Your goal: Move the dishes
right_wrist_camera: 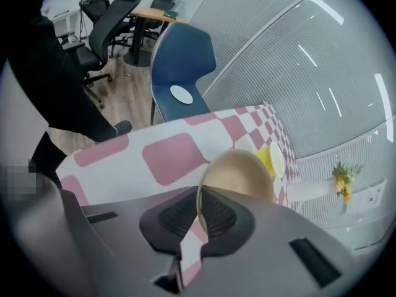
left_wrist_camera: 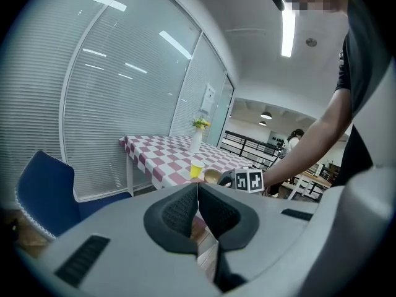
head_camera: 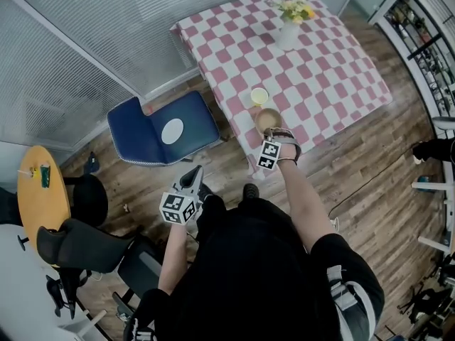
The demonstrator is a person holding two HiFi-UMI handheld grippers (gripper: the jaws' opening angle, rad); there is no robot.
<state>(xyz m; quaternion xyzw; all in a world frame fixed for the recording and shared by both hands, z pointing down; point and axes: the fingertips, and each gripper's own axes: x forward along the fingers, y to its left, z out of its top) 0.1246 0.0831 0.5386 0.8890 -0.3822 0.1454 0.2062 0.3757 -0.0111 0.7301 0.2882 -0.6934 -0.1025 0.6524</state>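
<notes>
A tan bowl (right_wrist_camera: 238,175) is pinched by its rim in my right gripper (right_wrist_camera: 199,215), just above the near edge of the pink-and-white checked table (head_camera: 313,84); in the head view the bowl (head_camera: 268,120) shows beyond the right gripper (head_camera: 274,148). A yellow cup (head_camera: 259,96) stands on the table right behind the bowl. A white plate (head_camera: 172,131) lies on the blue chair (head_camera: 163,130) to the left. My left gripper (left_wrist_camera: 197,209) is shut and empty, held low in front of the person, pointing toward the table.
A white vase with yellow flowers (head_camera: 290,27) stands toward the table's far side. A round yellow table (head_camera: 43,190) and black office chairs (head_camera: 85,247) are at the left. Glass walls with blinds run behind the table.
</notes>
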